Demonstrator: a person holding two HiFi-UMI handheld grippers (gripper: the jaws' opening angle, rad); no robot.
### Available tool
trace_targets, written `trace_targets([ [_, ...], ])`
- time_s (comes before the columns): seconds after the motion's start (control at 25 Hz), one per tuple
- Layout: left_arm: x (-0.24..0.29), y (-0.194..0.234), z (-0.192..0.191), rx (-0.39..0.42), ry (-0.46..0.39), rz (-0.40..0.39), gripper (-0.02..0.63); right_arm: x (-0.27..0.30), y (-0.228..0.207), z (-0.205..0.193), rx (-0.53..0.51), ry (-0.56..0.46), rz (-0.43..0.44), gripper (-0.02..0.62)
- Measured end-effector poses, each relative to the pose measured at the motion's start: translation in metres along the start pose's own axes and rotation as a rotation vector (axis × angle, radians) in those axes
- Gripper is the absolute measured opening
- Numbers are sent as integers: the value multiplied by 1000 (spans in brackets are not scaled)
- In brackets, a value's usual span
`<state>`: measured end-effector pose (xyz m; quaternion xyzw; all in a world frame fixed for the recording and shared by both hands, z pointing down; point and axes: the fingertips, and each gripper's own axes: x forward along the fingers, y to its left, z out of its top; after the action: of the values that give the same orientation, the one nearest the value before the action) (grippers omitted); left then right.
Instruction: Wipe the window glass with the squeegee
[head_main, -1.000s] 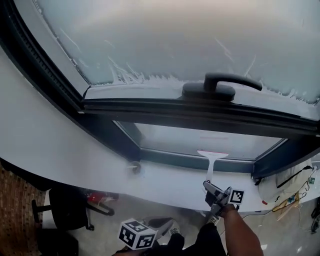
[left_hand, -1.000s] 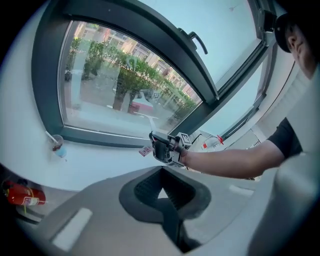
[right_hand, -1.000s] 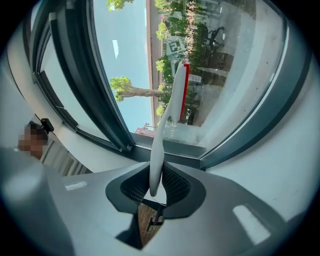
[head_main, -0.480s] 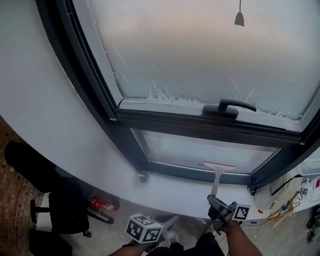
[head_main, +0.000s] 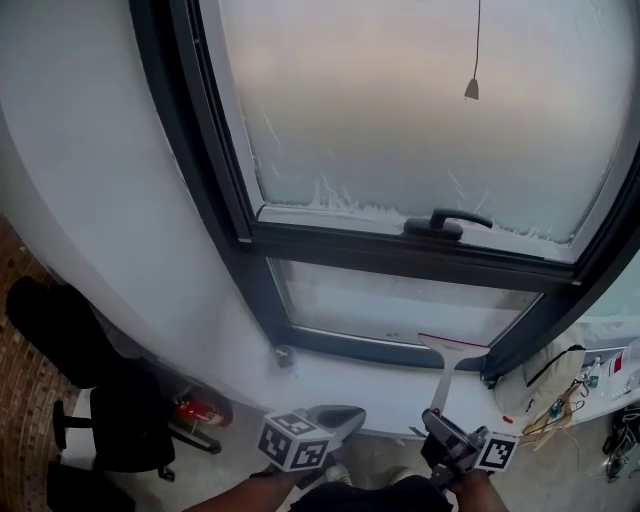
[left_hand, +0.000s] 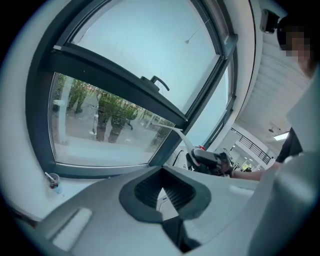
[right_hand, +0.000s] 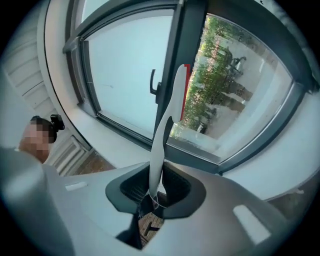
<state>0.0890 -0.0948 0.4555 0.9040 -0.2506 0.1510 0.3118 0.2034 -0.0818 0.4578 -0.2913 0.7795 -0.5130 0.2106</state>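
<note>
The white squeegee (head_main: 447, 362) has a red-edged blade and points up at the clear lower window pane (head_main: 380, 305), near its bottom right corner. My right gripper (head_main: 445, 432) is shut on the foot of its handle. In the right gripper view the handle (right_hand: 164, 130) rises from between the jaws (right_hand: 157, 189) toward the glass. Whether the blade touches the glass I cannot tell. My left gripper (head_main: 335, 420) hangs below the sill, left of the right one, open with nothing in it (left_hand: 165, 192). From there the squeegee (left_hand: 182, 137) and the right gripper (left_hand: 210, 161) show at the right.
Above the dark crossbar is a frosted upper pane (head_main: 400, 110) with a black handle (head_main: 445, 222) and a hanging cord weight (head_main: 471, 90). A small cup (head_main: 285, 355) sits on the white sill (head_main: 370, 385). A black chair (head_main: 125, 420) stands lower left, a bag and cables (head_main: 545, 385) right.
The head view has pulled back and up, showing more of the upper pane. The squeegee has shifted right along the lower pane. My left gripper has risen further into view.
</note>
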Motion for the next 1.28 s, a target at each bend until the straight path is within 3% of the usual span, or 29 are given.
trace_targets([
  [0.36, -25, -27, -8, -25, -38, 57, 0, -39, 60, -15, -60, 15, 60, 89],
  [0.6, -22, -80, -20, -3, -37, 67, 0, -73, 93, -28, -96, 23, 111, 89],
  [0.76, -17, -123, -37, 10, -29, 59, 0, -104, 89, -38, -115, 38, 85, 89],
  [0.88, -18, -144, -52, 6, -29, 62, 0, -119, 97, -44, -108, 27, 119, 89],
  [1.12, -25, -159, -75, 2, -3, 64, 0, -137, 99, -54, -125, 24, 109, 89],
  [1.28, -36, -147, -70, 27, -3, 59, 0, -134, 109, -65, -162, 13, 97, 89],
])
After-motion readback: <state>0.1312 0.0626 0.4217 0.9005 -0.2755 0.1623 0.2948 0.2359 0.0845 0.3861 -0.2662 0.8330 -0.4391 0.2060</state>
